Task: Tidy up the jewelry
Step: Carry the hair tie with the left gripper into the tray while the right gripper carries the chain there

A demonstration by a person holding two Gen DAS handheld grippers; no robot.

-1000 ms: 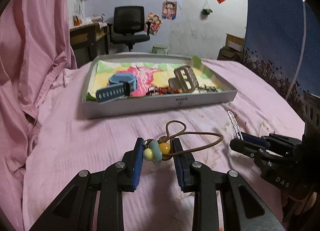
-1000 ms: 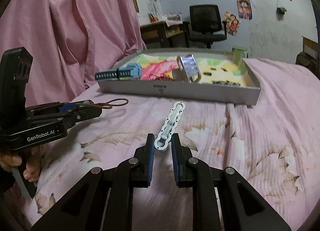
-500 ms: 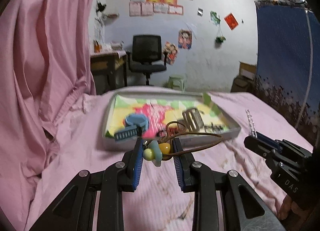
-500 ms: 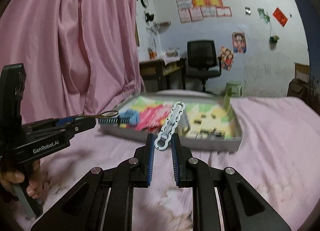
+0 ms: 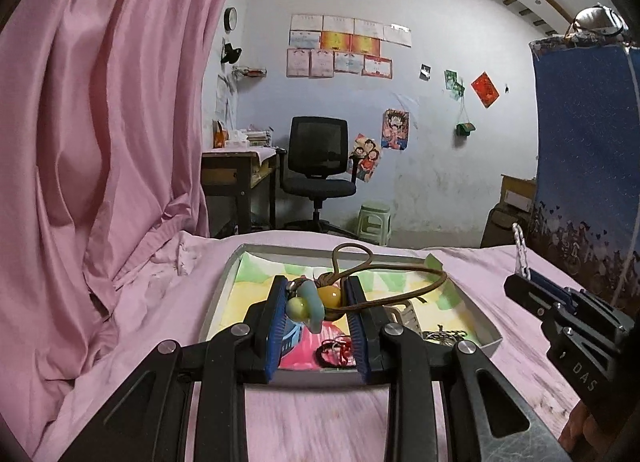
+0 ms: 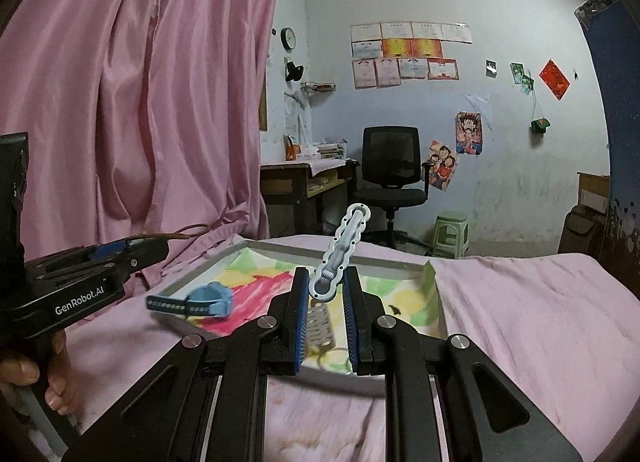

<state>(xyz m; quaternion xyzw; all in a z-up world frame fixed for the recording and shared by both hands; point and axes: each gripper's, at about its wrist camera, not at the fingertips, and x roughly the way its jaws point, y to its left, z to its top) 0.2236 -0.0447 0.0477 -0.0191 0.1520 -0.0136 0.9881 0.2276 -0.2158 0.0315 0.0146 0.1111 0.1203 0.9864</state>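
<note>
Left hand-held gripper [image 5: 316, 308]: clamped on a beaded cord bracelet [image 5: 320, 302], held above the tray [image 5: 472, 326]. Right hand-held gripper [image 6: 326, 298]: clamped on a pale chain bracelet [image 6: 340, 254], also over the tray. Already in tray: blue watch [image 6: 200, 300], small trinkets. Remaining, by judgement: set both pieces down.

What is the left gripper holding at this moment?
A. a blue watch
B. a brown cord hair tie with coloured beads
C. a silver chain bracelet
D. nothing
B: in the left wrist view the left gripper is closed on the beads of the brown cord hair tie, above the tray.
</note>
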